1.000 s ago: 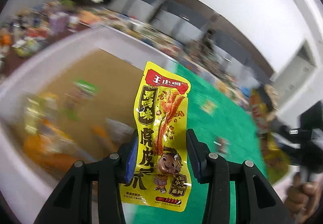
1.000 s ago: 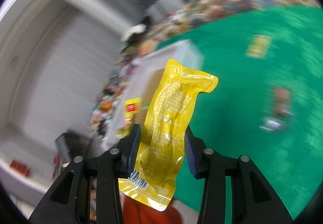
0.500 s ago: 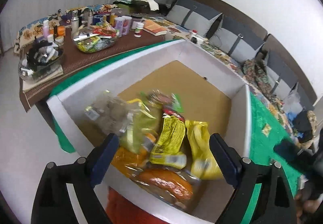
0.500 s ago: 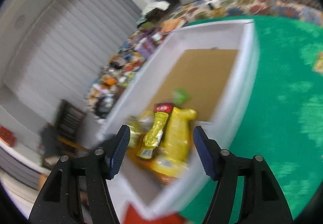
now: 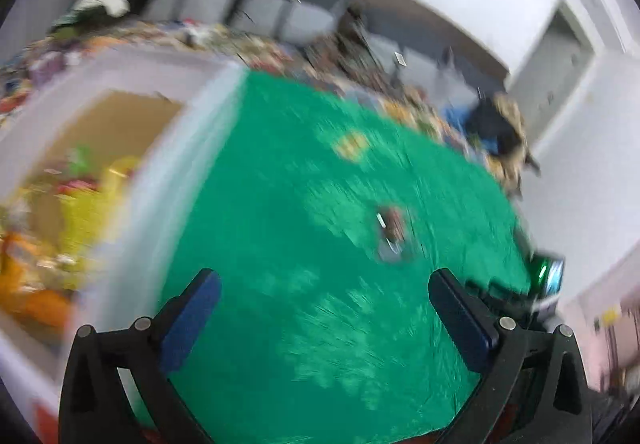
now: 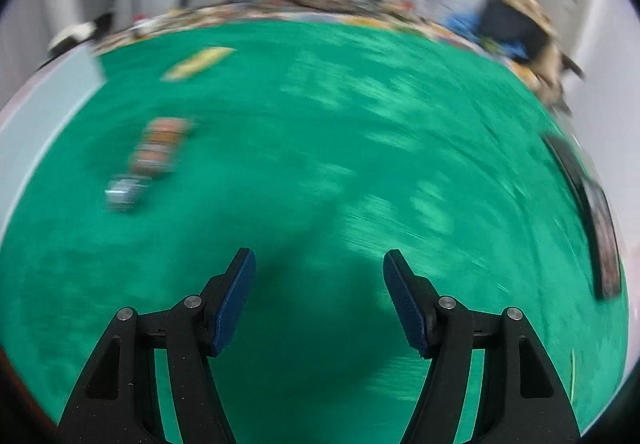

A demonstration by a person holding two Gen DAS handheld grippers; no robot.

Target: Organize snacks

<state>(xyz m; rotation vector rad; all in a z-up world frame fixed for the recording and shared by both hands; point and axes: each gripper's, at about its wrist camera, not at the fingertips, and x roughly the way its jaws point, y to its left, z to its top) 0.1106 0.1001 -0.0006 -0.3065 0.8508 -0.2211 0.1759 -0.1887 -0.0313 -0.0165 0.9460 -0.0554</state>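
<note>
Snacks: two packets loose on the green cloth, the rest piled in the white box; none held by either gripper.
Left gripper [image 5: 324, 298]: jaws very wide and opening, nothing between the blue pads, only green cloth [image 5: 320, 324] below them.
Right gripper [image 6: 319, 276]: jaws apart at a moderate width, empty, hanging over bare cloth with its shadow just under the pads.
Brown packet [image 5: 392, 234]: lies flat on the cloth ahead of the left gripper, a little right of its centre line, well clear of the pads. Right wrist view shows the same packet [image 6: 154, 152] far to the left of that gripper. Print unreadable, both frames blurred.
Yellow packet [image 5: 351, 145]: flat on the cloth beyond the brown one, near the far edge; also visible in the right wrist view [image 6: 198, 62], up and left.
White box [image 5: 192, 148]: stands on the cloth at the left of the left wrist view, brown cardboard floor, near end filled with yellow and orange packets [image 5: 72, 220]. Its corner [image 6: 52, 92] shows at the left edge of the right wrist view.
Dark flat object [image 6: 592, 212]: lies at the right edge of the cloth; too blurred to identify.
Background: grey sofa and clutter past the cloth.
</note>
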